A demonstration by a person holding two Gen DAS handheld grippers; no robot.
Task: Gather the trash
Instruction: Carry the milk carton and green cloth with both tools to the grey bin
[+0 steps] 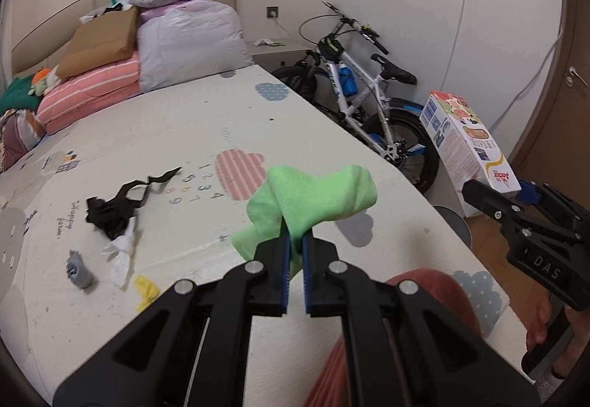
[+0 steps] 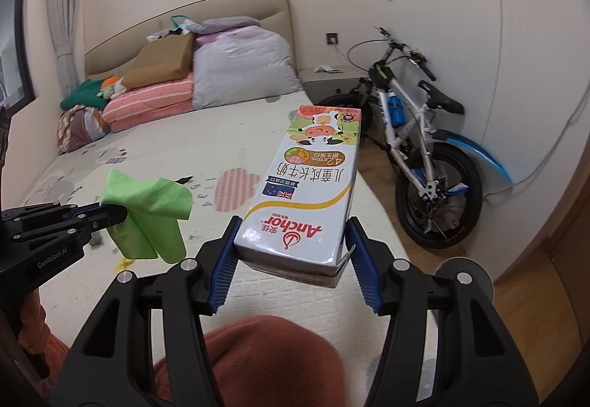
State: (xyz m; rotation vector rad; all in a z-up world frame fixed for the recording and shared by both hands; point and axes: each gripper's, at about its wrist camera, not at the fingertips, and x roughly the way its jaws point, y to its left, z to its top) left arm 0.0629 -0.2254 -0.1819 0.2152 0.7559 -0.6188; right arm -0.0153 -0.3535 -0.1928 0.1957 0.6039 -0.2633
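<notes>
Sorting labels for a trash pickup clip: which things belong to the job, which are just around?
Job: green cloth in left gripper; milk carton in right gripper; black scrap; white tissue.
Around: bicycle; pillows.

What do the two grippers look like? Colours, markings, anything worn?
Both are black linkage frames with silver rivets and ribbed blue pads on the fingers. The left gripper reads "GenRobot.AI" on its side, the right gripper "DAS". Rust-orange clothing shows below. No cables visible.
</notes>
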